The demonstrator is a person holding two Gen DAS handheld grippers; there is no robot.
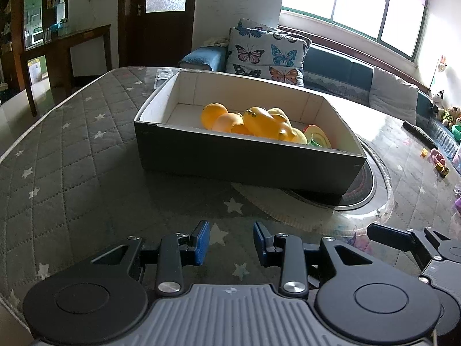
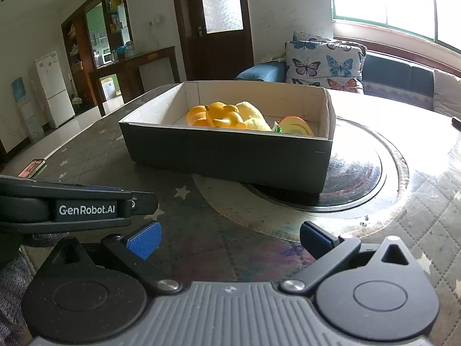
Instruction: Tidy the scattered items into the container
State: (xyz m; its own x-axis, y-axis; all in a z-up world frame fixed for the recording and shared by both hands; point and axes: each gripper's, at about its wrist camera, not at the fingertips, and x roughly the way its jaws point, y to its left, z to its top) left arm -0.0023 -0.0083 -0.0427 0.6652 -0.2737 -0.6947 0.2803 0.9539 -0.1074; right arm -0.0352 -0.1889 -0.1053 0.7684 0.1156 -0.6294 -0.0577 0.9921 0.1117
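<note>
- Left wrist view: we are holding the left gripper (image 1: 231,242) low over the quilted star-patterned table cover (image 1: 72,155), its 2 blue pads (image 1: 201,238) standing apart with nothing between them.
- The cardboard box (image 1: 245,155) is sitting ahead of us, partly over a round dark disc (image 1: 363,186); yellow and orange toys (image 1: 253,122) are lying inside it toward the right end.
- A few small toys (image 1: 439,164) are lying on the cover at far right, well apart from the box.
- Right wrist view: we are holding the right gripper (image 2: 230,240) with its jaws spread wide and empty.
- The box (image 2: 227,152) is sitting ahead with the toys (image 2: 230,116) inside; the left gripper's arm (image 2: 77,206) is reaching in at left.
</note>
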